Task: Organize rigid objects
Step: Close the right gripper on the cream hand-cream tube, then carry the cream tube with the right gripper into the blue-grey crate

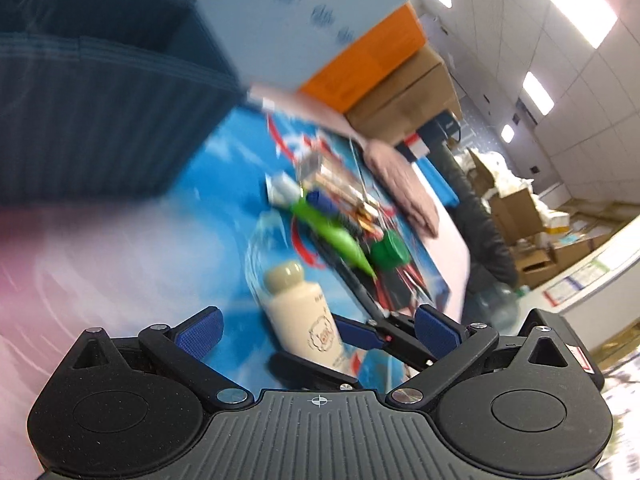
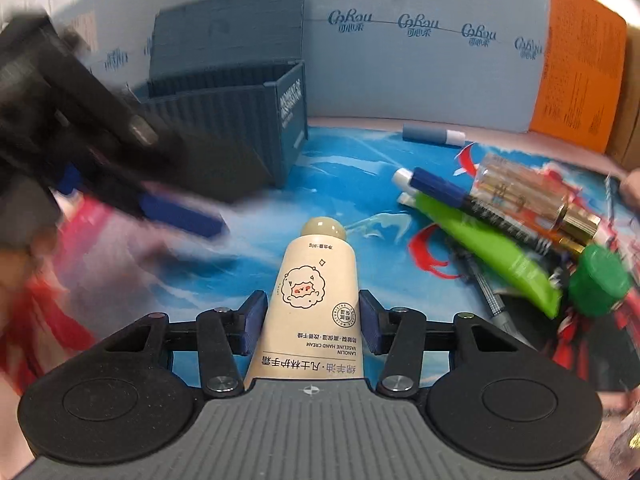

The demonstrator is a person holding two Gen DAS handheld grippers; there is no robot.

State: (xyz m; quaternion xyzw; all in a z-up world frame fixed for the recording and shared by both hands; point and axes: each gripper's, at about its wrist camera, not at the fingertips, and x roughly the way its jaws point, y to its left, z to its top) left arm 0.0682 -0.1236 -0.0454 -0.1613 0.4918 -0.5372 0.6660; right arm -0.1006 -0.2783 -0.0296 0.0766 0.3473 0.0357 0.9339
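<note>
A cream hand cream tube [image 2: 316, 296] with a sheep drawing lies between the pads of my right gripper [image 2: 313, 322], which is shut on it above the blue mat. The tube also shows in the left wrist view [image 1: 308, 316], with the right gripper's fingers [image 1: 360, 334] around it. My left gripper [image 1: 318, 330] is open and empty, blurred by motion; it shows at the left of the right wrist view [image 2: 120, 168]. A dark blue ribbed storage box [image 2: 240, 100] stands at the back left. A pile holds a green tube [image 2: 492, 256], blue marker [image 2: 444, 190], green cap [image 2: 598, 282] and clear perfume bottle [image 2: 528, 194].
A light blue carton [image 2: 420, 40] and an orange box [image 2: 580, 68] form a wall behind the mat. A blue and white marker [image 2: 434, 136] lies by the carton. A grey pen [image 2: 490, 296] lies under the pile. Cardboard boxes [image 1: 404, 96] stand beyond.
</note>
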